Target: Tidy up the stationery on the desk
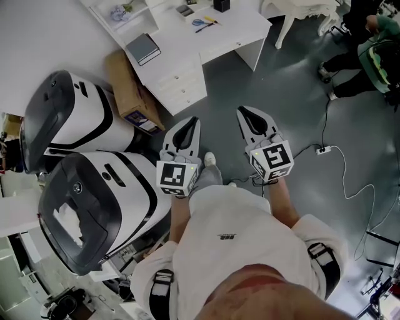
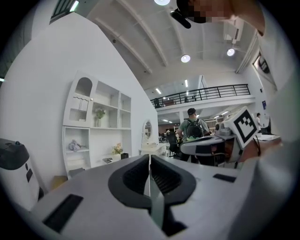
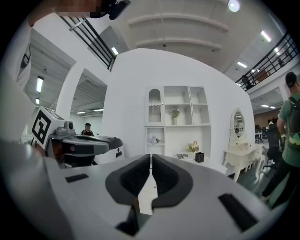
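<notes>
Both sets of fingers are pressed together on nothing: your left gripper (image 1: 191, 122) and right gripper (image 1: 245, 114) hang side by side over the floor. By my judgement nothing is tidied yet. The loose stationery (image 1: 202, 24), grey notebook (image 1: 143, 48) and black pen pot (image 1: 221, 5) lie on the counter (image 1: 237, 26) at twelve o'clock, well apart from you.

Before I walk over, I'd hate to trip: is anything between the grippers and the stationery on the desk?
Nothing visible does. Bare grey floor runs from the left gripper and right gripper to the desk with the scissors. A cardboard box sits off left, a power strip off right.
</notes>
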`<act>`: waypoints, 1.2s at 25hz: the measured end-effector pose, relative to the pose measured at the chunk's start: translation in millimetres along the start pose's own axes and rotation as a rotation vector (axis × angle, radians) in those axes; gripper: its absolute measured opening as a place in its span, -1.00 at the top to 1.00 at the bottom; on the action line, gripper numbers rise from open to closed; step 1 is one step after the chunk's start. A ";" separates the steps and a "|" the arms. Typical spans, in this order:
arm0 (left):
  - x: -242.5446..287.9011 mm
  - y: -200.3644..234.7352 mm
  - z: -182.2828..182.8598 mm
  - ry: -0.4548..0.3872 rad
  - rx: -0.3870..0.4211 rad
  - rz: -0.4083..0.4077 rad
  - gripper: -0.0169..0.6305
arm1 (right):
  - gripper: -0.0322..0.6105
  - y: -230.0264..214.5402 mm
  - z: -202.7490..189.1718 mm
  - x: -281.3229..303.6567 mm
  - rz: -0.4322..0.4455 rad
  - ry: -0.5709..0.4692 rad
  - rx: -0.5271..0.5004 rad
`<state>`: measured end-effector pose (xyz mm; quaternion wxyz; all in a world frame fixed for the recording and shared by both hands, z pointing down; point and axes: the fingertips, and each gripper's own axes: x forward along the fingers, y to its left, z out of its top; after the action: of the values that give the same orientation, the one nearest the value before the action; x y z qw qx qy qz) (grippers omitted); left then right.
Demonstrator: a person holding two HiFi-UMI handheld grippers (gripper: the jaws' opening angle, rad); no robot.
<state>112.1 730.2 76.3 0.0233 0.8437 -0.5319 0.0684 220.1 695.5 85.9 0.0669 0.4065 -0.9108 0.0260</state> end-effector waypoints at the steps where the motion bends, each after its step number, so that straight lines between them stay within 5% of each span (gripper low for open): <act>1: 7.4 9.0 0.2 0.001 0.000 -0.001 0.95 | 0.89 -4.2 0.5 10.5 -0.002 0.000 -0.002; 15: 91.5 129.8 -2.3 0.023 0.010 -0.050 0.95 | 0.89 -27.1 4.3 149.9 -0.034 0.045 0.010; 30: 156.3 178.3 2.8 0.004 0.012 -0.127 0.95 | 0.89 -57.1 10.5 215.7 -0.101 0.072 0.006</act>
<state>18.1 512.9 89.4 0.0234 0.8757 -0.4768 0.0717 119.0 497.2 105.9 0.0996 0.4511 -0.8860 0.0399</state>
